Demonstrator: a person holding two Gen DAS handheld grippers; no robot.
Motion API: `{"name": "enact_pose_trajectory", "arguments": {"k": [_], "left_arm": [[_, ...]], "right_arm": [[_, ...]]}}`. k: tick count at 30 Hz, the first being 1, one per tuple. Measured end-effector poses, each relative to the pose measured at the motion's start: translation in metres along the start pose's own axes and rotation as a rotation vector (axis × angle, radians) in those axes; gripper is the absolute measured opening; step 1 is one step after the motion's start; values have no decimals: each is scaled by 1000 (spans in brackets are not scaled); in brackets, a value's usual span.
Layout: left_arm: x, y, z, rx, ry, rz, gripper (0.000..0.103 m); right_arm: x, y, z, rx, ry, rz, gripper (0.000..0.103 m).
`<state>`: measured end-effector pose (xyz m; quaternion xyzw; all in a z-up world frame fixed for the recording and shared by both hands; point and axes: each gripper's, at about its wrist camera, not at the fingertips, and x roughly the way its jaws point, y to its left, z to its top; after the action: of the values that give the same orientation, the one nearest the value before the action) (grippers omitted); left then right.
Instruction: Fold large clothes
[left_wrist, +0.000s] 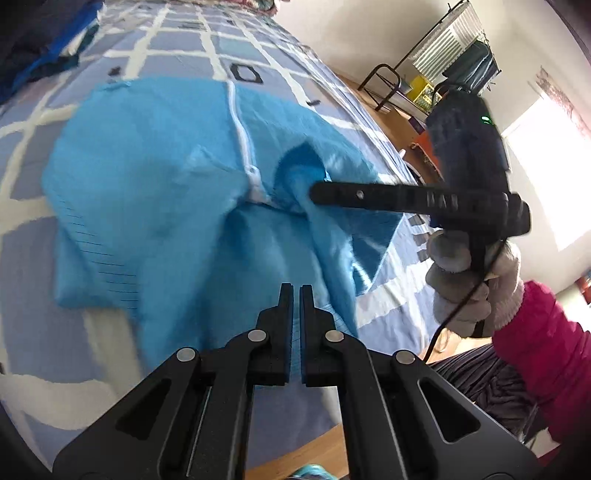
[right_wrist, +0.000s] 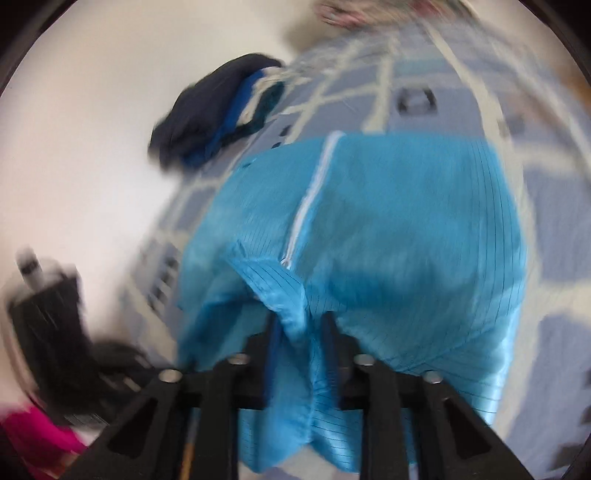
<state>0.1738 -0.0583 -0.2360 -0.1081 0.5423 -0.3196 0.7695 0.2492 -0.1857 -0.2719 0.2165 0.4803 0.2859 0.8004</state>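
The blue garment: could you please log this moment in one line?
blue garment on bed | right gripper pinching fabric | left gripper shut, empty

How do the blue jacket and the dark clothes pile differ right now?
The blue jacket is bright turquoise with a white zipper and lies spread out mid-bed; the dark clothes pile is navy, bunched at the bed's far edge. The jacket is gripped by the right gripper and the left gripper; nothing touches the pile. Both rest on the checked bedspread.
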Motion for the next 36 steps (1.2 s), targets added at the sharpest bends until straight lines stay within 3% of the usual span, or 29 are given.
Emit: {"name": "enact_pose_trajectory", "arguments": {"k": [4, 6, 8, 10, 11, 12, 14, 19, 24, 26, 29, 33, 35, 36], "left_arm": [[19, -5, 6, -56, 24, -69, 0], [29, -9, 11, -57, 30, -56, 10], [37, -12, 16, -59, 25, -36, 18], [42, -11, 21, -75, 13, -35, 18], [46, -11, 22, -76, 5, -35, 18], [48, -11, 22, -71, 2, -33, 6], [52, -12, 20, -67, -3, -37, 1], [40, -26, 8, -4, -26, -59, 0], [36, -28, -1, 43, -13, -46, 0], [39, -24, -1, 37, -7, -36, 0], [41, -22, -1, 47, -9, -27, 0], [44, -23, -6, 63, 5, -27, 0], [42, -25, -8, 77, 3, -26, 0], [41, -26, -9, 84, 5, -30, 0]], "right_arm": [[-5, -40, -8, 233, -14, 179, 7], [-6, -48, -11, 271, -11, 225, 7], [-8, -44, -12, 242, -11, 203, 8], [-10, -30, -9, 163, -13, 137, 10], [-9, -24, -8, 132, -8, 111, 19], [-9, -18, -6, 100, -6, 83, 31], [-7, -9, 2, 42, -13, 21, 38], [4, -4, 13, 30, 14, 27, 38], [20, -16, 9, 132, 101, 198, 13], [21, -27, 3, 215, 120, 282, 12], [23, -49, -8, 396, 108, 489, 11], [28, -59, -3, 406, 97, 374, 11], [22, -56, 4, 370, 72, 268, 11], [15, -48, 10, 310, 53, 174, 11]]}}
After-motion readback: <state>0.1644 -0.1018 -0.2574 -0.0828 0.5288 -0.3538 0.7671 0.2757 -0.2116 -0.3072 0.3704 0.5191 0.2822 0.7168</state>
